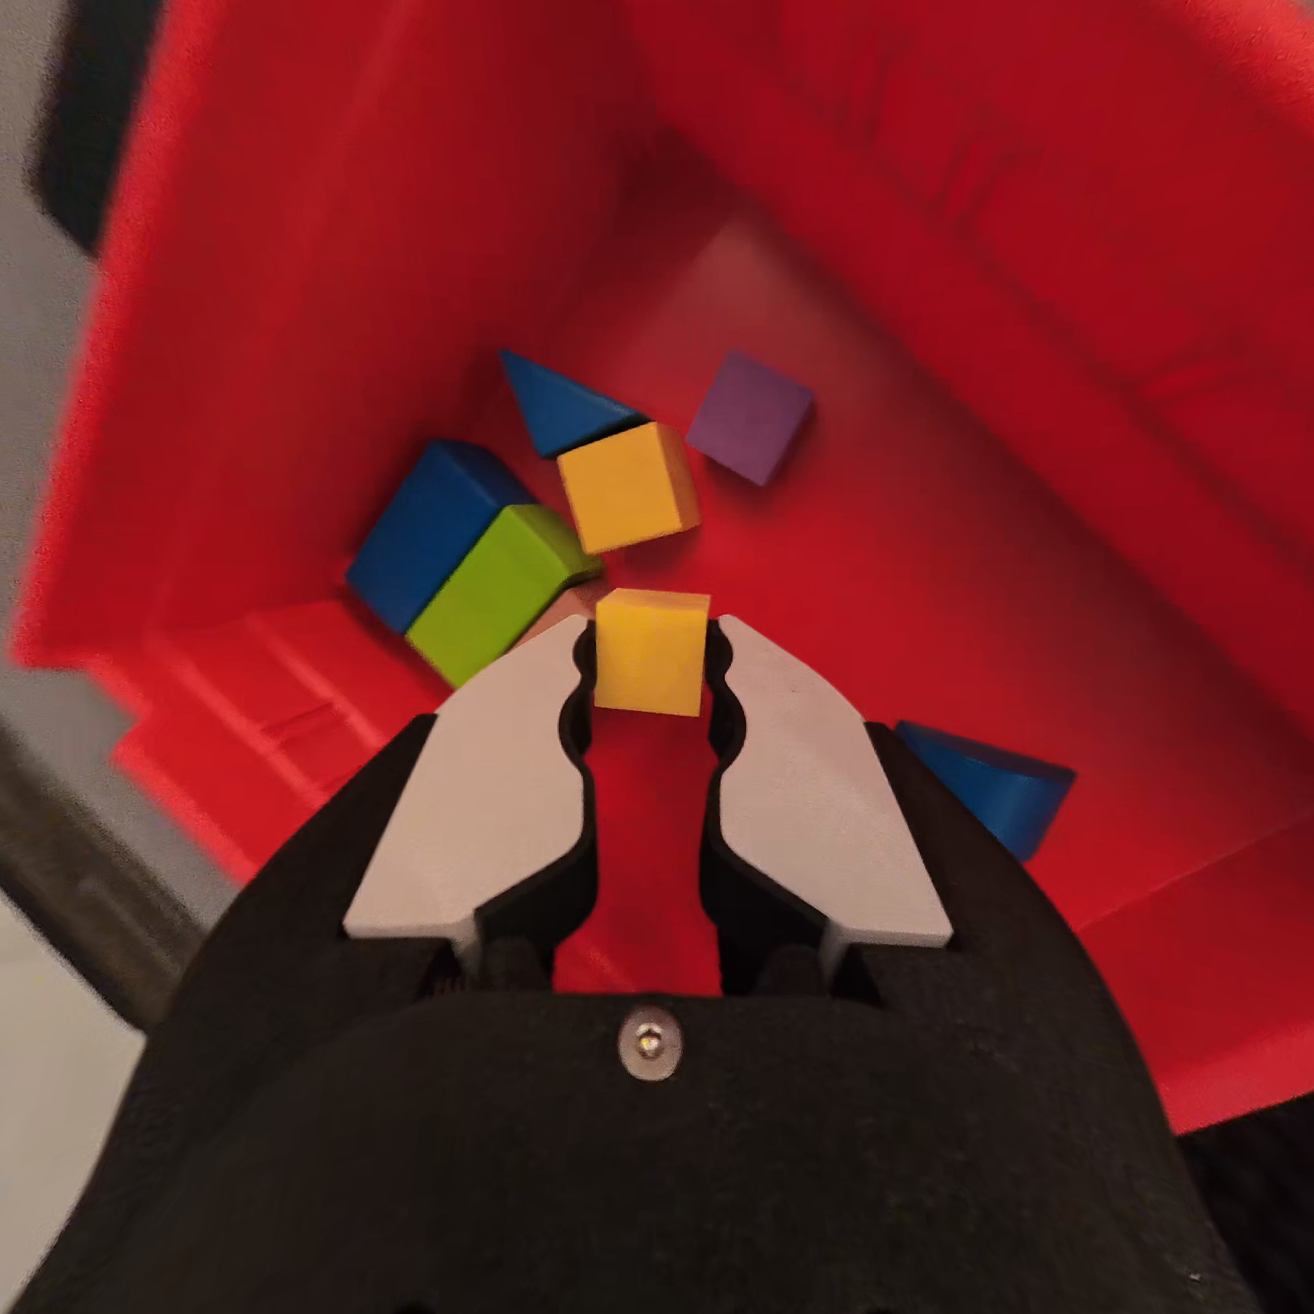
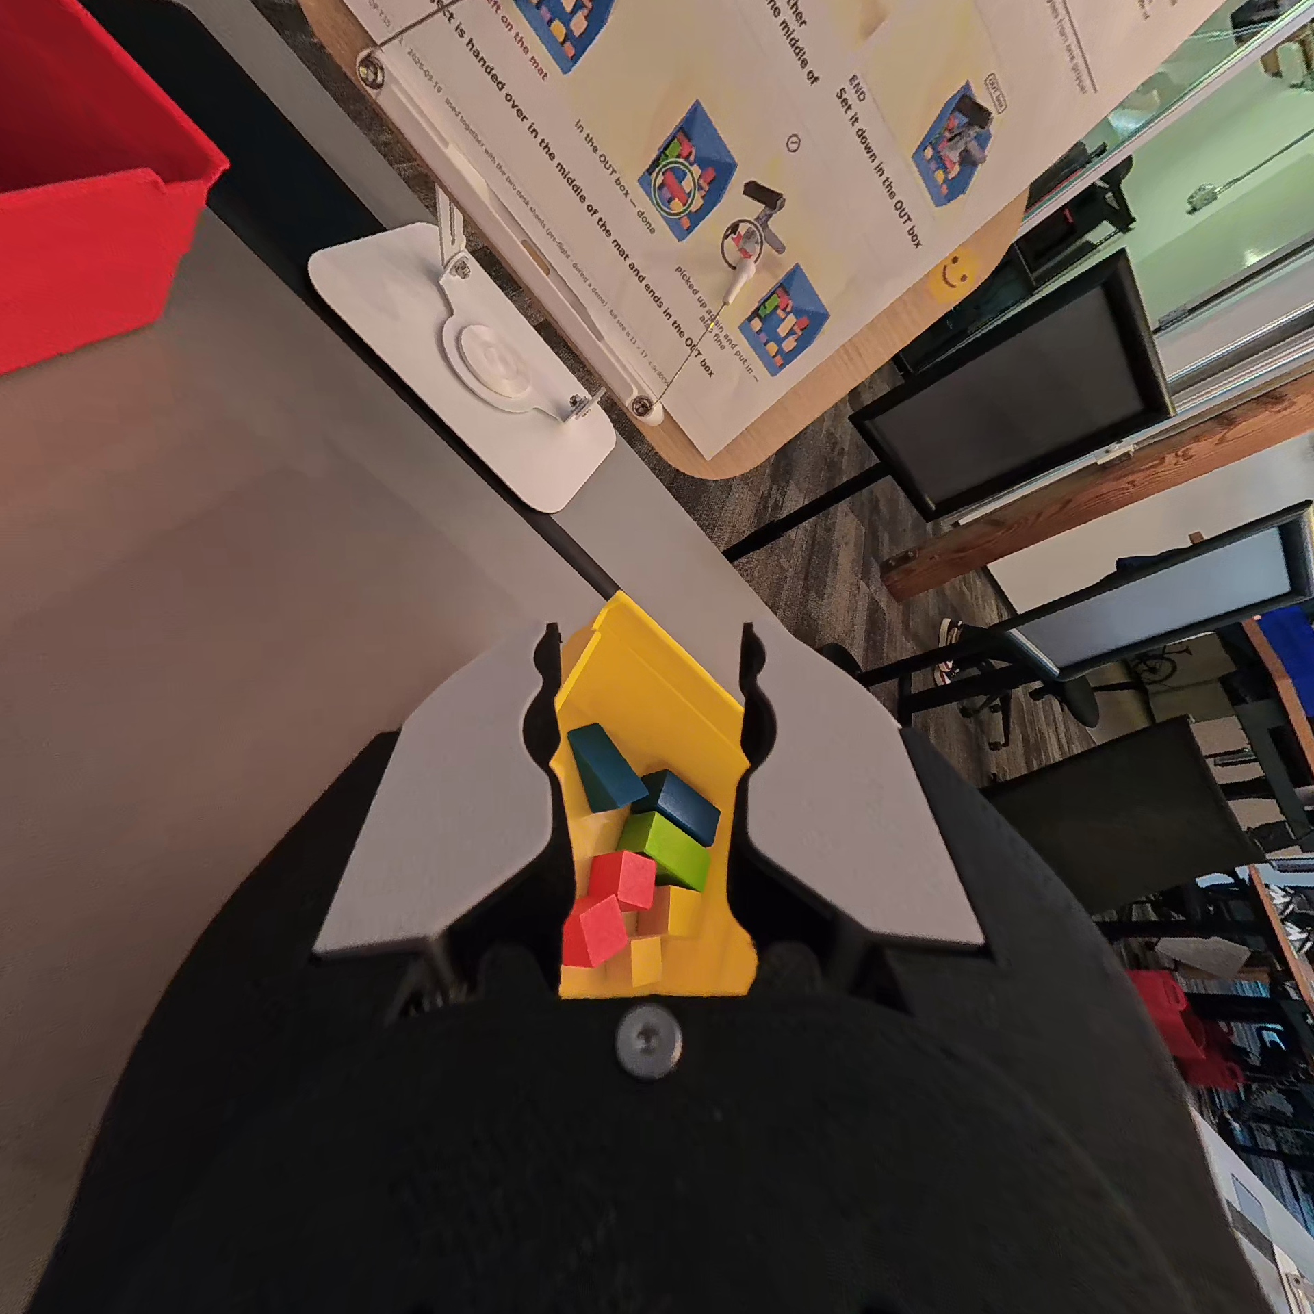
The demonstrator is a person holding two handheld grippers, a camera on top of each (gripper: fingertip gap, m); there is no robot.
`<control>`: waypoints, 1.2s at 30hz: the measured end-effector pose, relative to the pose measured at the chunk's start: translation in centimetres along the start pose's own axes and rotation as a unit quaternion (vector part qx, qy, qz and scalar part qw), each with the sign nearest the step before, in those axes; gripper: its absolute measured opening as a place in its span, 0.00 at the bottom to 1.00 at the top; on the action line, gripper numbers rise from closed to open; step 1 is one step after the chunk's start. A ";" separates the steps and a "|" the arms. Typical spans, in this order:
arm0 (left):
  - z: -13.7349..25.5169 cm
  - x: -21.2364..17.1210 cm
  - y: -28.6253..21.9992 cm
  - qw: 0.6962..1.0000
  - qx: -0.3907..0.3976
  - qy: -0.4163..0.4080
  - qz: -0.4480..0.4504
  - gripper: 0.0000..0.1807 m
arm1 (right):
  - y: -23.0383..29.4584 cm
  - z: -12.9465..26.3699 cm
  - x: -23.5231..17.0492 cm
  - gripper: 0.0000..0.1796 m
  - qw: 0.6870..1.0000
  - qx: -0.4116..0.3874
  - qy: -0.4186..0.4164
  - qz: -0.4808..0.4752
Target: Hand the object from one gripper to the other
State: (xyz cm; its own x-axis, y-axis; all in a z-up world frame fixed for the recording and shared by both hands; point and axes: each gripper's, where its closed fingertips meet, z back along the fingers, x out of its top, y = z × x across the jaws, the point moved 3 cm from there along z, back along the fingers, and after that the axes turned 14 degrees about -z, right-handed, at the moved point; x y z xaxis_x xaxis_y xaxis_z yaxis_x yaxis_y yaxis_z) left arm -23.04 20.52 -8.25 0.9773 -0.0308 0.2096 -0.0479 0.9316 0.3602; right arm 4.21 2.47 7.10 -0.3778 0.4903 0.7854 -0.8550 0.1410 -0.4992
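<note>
Left gripper (image 1: 650,626) is closed on a yellow cube (image 1: 650,650), both tips pressed against opposite side faces, inside or just above the red bin (image 1: 924,284). Contact sits at the very tips only, so the hold is judged shallow. Recommended: lift straight up clear of the neighbouring blocks, keep the clamp firm, and present the cube with two free faces exposed for the receiving gripper. Just beyond lie a green block (image 1: 498,590) against a blue block (image 1: 434,526), a second yellow cube (image 1: 626,487), a blue wedge (image 1: 562,405) and a purple cube (image 1: 750,416). Whether the held cube has left the bin floor cannot be determined.

Right gripper (image 2: 647,633) stands wide and empty, aimed at a yellow bin (image 2: 661,682) holding mixed blocks, well apart from the red bin.

Only the left wrist view shows the cube and the grasp. Only the right wrist view shows the grey worktop (image 2: 213,604), the yellow bin, a white stand base (image 2: 462,355) and an instruction sheet (image 2: 711,178) beyond the edge. Neither view shows the other gripper.
</note>
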 end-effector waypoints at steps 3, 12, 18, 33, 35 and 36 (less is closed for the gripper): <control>3.5 0.7 1.2 0.997 0.082 0.003 0.000 0.16 | -0.3 0.0 0.0 0.28 1.000 -0.001 -0.003 -0.004; 12.4 3.1 1.3 0.970 0.240 -0.037 -0.004 0.16 | -1.4 0.0 -0.1 0.28 1.000 -0.007 -0.010 -0.015; 14.3 4.7 0.0 0.964 0.252 -0.077 -0.021 0.16 | -0.7 -0.2 0.0 0.28 1.000 0.003 -0.014 -0.001; 23.1 13.2 -12.0 0.830 -0.228 -0.508 -0.037 0.16 | 9.3 10.4 5.3 0.28 0.850 0.231 -0.450 0.147; 24.1 13.4 -12.4 0.802 -0.268 -0.534 -0.025 0.16 | 9.2 11.0 5.5 0.28 0.844 0.225 -0.468 0.136; 24.4 13.5 -12.5 0.788 -0.285 -0.545 -0.022 0.15 | 9.2 11.2 5.7 0.27 0.842 0.216 -0.476 0.133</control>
State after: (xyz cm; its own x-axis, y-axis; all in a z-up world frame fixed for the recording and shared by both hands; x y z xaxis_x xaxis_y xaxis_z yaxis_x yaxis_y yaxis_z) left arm -14.27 -0.43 12.30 0.2032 -0.0716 0.9765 0.3846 0.9230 -0.0124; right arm -9.78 -3.10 11.08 -0.5147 -0.4863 0.7061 -0.6664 -0.2912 -0.6864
